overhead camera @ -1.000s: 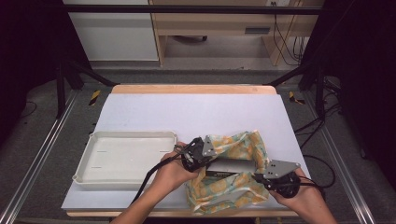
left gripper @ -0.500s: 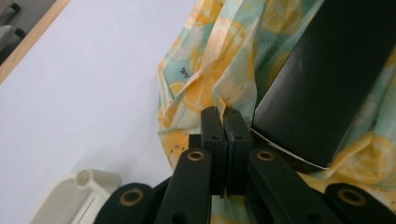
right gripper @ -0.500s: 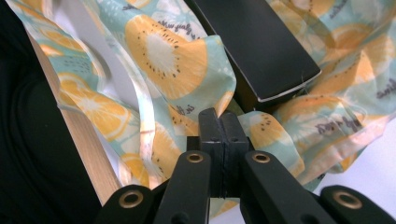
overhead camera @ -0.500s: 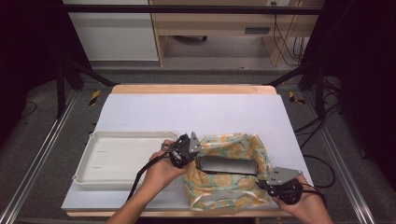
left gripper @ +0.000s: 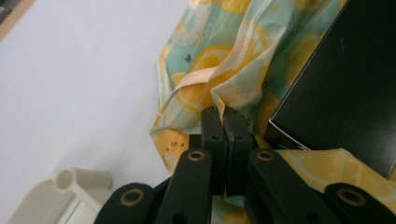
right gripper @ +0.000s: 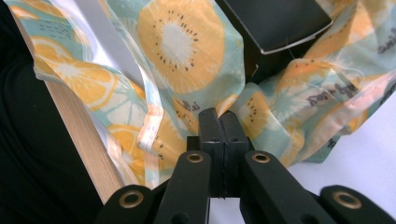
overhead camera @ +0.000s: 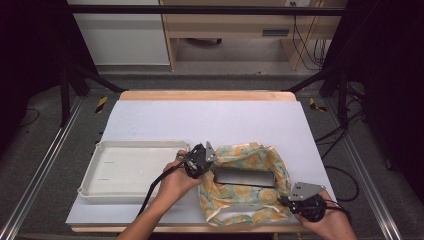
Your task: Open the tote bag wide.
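On white table, fruit-print bag stretches between 2 clamped hand-held grippers.

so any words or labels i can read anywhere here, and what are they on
Small dark script is printed on the fruit-print bag, seen upside down in the right gripper view: too blurred to read.
A shorter scrap of script sits near the right gripper: also unreadable.
The black box shows no print.
The white tray bears no text.
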A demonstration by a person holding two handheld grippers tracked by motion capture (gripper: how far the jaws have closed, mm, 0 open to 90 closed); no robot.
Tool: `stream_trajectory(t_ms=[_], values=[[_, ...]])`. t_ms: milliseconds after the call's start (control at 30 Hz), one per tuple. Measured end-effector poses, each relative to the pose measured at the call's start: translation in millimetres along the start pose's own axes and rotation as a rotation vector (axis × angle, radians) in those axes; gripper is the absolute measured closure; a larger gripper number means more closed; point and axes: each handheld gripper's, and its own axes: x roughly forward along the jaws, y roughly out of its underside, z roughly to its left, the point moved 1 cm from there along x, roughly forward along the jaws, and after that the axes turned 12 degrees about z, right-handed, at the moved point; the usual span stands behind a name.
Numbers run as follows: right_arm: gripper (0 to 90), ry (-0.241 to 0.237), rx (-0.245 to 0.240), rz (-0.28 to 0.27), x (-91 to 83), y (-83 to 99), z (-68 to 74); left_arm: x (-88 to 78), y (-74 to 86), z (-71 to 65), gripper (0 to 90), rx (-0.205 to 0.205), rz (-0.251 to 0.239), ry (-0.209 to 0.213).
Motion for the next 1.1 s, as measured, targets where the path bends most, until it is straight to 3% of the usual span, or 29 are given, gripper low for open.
stream_trajectory(t_ms=[1100], values=[[90.0, -0.011, 0.016, 0.088, 2.9, 14.9, -4.0, 16.1, 8.6, 7.7, 89.8, -0.024, 0.067, 0.021]])
